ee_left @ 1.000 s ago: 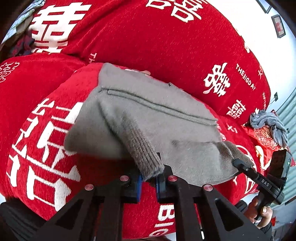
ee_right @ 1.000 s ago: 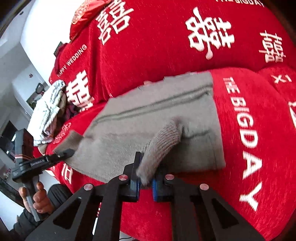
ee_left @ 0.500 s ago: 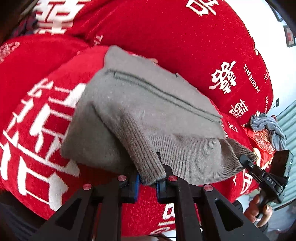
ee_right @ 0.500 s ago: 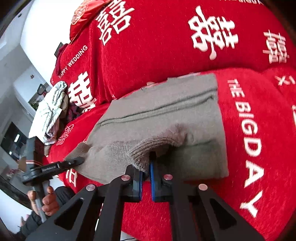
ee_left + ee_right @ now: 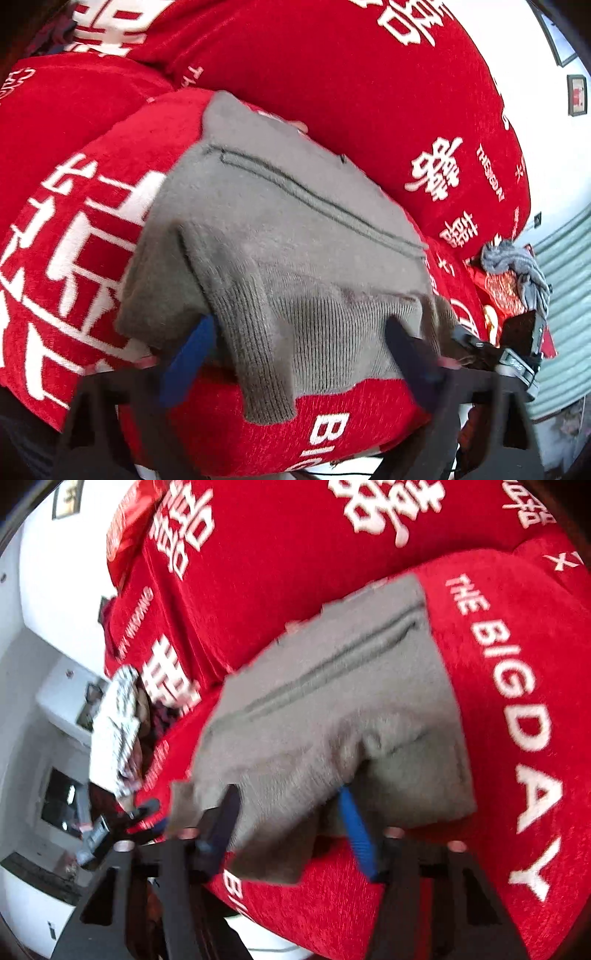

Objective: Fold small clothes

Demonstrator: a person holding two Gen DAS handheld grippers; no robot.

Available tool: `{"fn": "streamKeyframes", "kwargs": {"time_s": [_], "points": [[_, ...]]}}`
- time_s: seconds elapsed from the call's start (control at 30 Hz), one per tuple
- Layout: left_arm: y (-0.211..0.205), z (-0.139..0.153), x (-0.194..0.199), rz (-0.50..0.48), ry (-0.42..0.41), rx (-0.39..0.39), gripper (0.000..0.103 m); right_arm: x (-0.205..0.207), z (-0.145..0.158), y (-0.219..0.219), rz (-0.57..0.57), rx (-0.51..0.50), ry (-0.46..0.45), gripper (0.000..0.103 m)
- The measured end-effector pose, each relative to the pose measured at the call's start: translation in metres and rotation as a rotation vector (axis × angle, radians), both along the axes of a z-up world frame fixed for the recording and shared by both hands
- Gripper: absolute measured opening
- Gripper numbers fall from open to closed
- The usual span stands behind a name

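Observation:
A small grey knit sweater [image 5: 280, 229] lies on a red sofa seat cushion [image 5: 74, 229], its sleeves folded in over the body. It also shows in the right wrist view [image 5: 332, 709]. My left gripper [image 5: 295, 354] is open, its blue-padded fingers [image 5: 188, 358] spread either side of the ribbed cuff, which hangs loose over the cushion's front edge. My right gripper [image 5: 288, 823] is open too, with its fingers [image 5: 354, 830] apart around the other sleeve end. Neither holds the cloth. The right gripper [image 5: 517, 343] shows at the left view's right edge.
Red sofa back cushions with white lettering [image 5: 332, 74] rise behind the sweater. A crumpled grey garment [image 5: 517, 269] lies far right on the sofa. A white patterned garment [image 5: 118, 731] lies at the sofa's other end. The cushion's front edge drops off just below the grippers.
Both grippers were shut on the sweater's sleeve cuffs; both have opened and let go. The sleeves now lie folded on the body, cuffs drooping at the front edge.

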State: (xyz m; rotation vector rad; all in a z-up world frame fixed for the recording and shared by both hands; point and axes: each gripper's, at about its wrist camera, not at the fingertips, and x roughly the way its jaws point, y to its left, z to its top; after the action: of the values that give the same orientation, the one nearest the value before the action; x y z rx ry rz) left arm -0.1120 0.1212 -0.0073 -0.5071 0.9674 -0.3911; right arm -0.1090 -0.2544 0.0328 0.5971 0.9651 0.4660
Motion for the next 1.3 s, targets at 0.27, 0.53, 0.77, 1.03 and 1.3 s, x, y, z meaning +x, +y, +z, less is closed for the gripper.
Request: {"fn": "streamKeyframes", "kwargs": {"time_s": [0.27, 0.53, 0.77, 1.03, 1.3], "points": [[-0.003, -0.010, 0.003, -0.023, 0.034, 0.051, 0.010, -0.010, -0.001, 0.026, 0.078, -0.164, -0.046, 0.009], [0.013, 0.029, 0.005, 0.086, -0.118, 0.010, 0.010, -0.007, 0.039, 0.000, -0.022, -0.121, -0.177, 0.008], [0.000, 0.048, 0.042, 0.112, -0.152, 0.078, 0.010, 0.021, 0.054, 0.006, -0.093, -0.161, -0.205, 0.008], [-0.021, 0.051, 0.089, 0.119, -0.130, 0.166, 0.010, 0.061, 0.057, 0.009, -0.143, -0.257, -0.194, 0.008], [-0.028, 0.059, 0.126, 0.122, -0.123, 0.190, 0.010, 0.102, 0.057, 0.008, -0.176, -0.287, -0.166, 0.008]]}}
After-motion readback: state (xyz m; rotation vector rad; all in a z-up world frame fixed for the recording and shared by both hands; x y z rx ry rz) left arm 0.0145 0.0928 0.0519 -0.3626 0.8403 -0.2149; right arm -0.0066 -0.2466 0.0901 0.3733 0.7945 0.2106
